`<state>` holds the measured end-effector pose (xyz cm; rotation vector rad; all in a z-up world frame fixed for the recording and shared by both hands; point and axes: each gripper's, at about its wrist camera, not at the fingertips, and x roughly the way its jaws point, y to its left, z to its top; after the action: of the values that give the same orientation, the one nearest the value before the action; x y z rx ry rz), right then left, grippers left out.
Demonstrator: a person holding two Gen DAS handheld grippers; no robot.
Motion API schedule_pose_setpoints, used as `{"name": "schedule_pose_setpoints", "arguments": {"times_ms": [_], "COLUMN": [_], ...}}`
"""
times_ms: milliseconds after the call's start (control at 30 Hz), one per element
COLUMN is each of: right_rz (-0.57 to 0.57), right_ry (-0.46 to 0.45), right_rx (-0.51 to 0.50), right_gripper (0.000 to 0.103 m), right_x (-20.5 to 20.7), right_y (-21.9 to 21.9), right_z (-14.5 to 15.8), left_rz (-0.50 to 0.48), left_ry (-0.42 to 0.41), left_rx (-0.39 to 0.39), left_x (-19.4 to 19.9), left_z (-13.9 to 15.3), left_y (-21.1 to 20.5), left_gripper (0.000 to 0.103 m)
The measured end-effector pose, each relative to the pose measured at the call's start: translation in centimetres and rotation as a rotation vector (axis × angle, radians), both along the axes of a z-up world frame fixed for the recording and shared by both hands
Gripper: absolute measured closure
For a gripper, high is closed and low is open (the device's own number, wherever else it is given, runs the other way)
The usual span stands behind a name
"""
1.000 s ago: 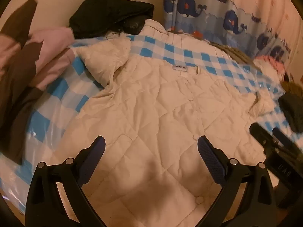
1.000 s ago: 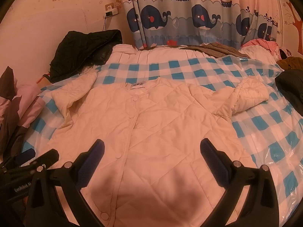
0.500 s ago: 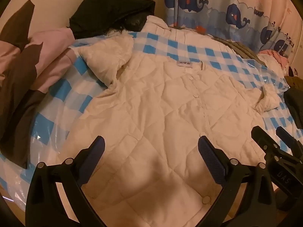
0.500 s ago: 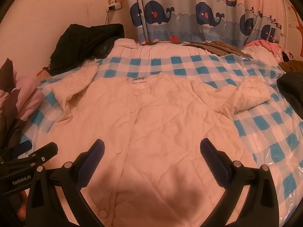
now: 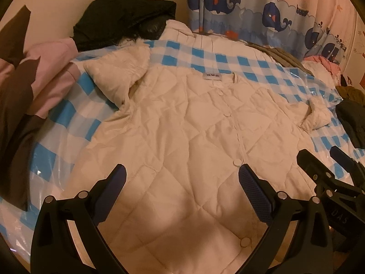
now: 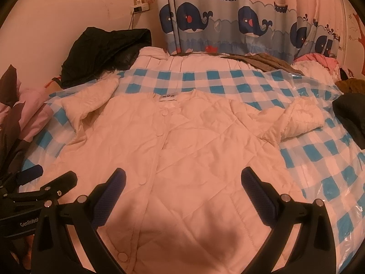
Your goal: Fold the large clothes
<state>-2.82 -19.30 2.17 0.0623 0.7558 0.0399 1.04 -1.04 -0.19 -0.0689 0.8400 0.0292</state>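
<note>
A cream quilted jacket (image 5: 187,137) lies flat, front up and buttoned, on a blue and white checked plastic sheet (image 5: 68,116); it also shows in the right wrist view (image 6: 196,141). Its left sleeve (image 5: 118,77) and right sleeve (image 6: 298,118) are bent in near the shoulders. My left gripper (image 5: 182,178) is open and empty above the jacket's lower left part. My right gripper (image 6: 182,180) is open and empty above the lower right part. Each gripper shows at the edge of the other's view.
A black garment (image 5: 123,16) lies at the back left by the wall. Pink and brown bedding (image 5: 29,86) is on the left. More clothes (image 6: 346,111) are piled at the right. A whale-print curtain (image 6: 228,22) hangs behind the bed.
Both grippers have shifted slightly over the jacket, the left view swinging leftward. The jacket has not moved and both grippers stay open.
</note>
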Motion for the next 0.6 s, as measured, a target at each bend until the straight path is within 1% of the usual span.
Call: {"name": "schedule_pose_setpoints", "arguments": {"times_ms": [133, 600], "right_rz": [0.003, 0.004], "right_ry": [0.002, -0.002], "right_rx": [0.001, -0.002], "right_gripper": [0.006, 0.006], "right_x": [-0.02, -0.01], "right_y": [0.19, 0.27], "right_z": [0.21, 0.18], "left_rz": [0.003, 0.003], "left_ry": [-0.003, 0.001], "left_rx": [-0.003, 0.013], "left_x": [-0.02, -0.08], "left_z": [-0.41, -0.43], "left_y": [-0.02, 0.12], "left_gripper": [0.008, 0.008]}}
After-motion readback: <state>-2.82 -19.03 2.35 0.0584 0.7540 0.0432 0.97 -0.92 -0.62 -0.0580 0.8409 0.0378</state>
